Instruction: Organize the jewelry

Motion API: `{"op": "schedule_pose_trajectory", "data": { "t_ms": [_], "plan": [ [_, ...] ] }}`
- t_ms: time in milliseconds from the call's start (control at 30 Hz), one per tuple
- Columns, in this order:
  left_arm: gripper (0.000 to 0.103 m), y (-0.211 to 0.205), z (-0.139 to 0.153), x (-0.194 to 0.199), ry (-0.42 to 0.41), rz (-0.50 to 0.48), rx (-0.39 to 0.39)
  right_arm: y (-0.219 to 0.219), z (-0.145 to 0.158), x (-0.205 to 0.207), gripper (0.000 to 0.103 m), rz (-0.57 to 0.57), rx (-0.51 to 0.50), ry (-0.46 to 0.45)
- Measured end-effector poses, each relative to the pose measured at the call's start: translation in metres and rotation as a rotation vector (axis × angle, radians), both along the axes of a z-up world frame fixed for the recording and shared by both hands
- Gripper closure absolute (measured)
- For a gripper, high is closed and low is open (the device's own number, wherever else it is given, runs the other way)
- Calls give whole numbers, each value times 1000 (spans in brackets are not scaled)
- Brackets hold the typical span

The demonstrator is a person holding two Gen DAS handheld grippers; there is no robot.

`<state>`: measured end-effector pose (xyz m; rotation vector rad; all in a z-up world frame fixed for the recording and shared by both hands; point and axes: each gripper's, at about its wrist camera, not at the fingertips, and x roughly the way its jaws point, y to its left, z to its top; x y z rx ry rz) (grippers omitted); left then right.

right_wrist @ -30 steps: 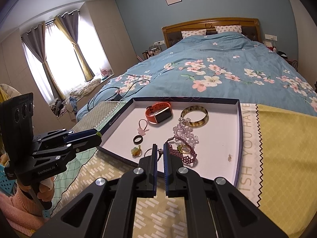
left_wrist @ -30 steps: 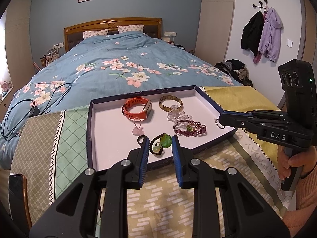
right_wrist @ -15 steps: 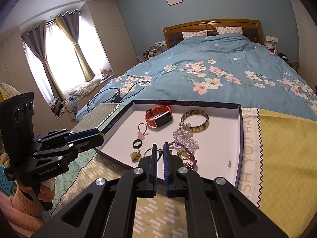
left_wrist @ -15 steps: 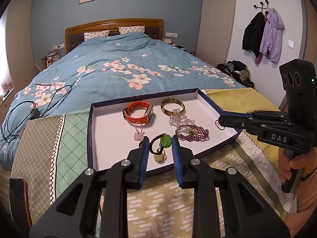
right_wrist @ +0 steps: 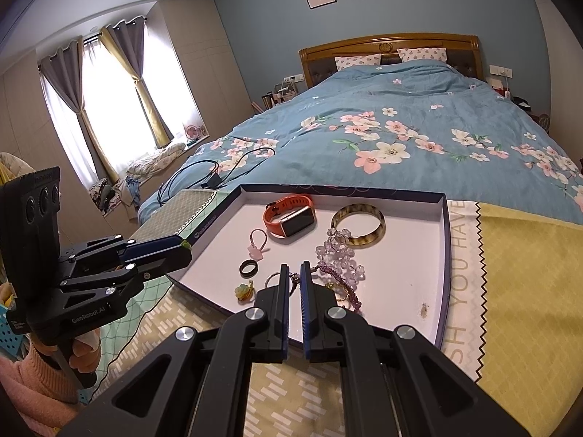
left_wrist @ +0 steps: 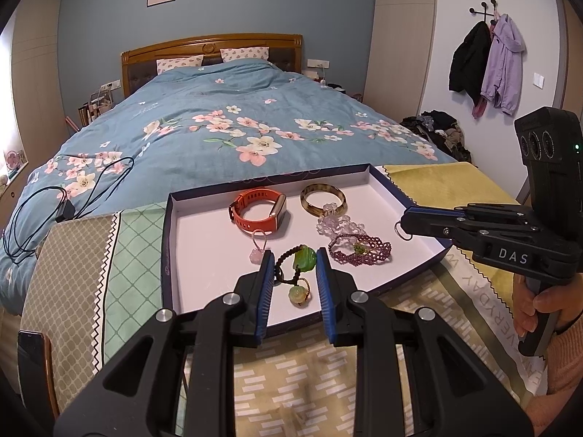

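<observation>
Hovering my left gripper (left_wrist: 291,260), jaws open around the green pendant (left_wrist: 305,258) in the tray (left_wrist: 171,255), I'd lower squarely before closing, while my right gripper (right_wrist: 295,273), jaws nearly closed, pinches a key ring (left_wrist: 402,228).

The left gripper (left_wrist: 291,258) reaches toward twelve o'clock, its blue-padded jaws parted with a clear gap between them. At three o'clock in the left wrist view, the right gripper (left_wrist: 402,223) points toward nine o'clock, jaws nearly together, its handle gripped by the right hand (left_wrist: 535,309). The left hand (right_wrist: 78,351) wraps its own handle at eight o'clock.
</observation>
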<state>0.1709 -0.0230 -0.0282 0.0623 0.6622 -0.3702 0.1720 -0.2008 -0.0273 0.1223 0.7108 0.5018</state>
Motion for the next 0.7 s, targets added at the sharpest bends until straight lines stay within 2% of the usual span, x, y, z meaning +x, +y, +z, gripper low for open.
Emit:
{"op": "schedule_pose_trajectory", "data": {
  "t_ms": [700],
  "plan": [
    [80, -2, -2, 10, 1, 6, 6, 4, -5, 14, 99, 2, -6, 8]
  ]
}}
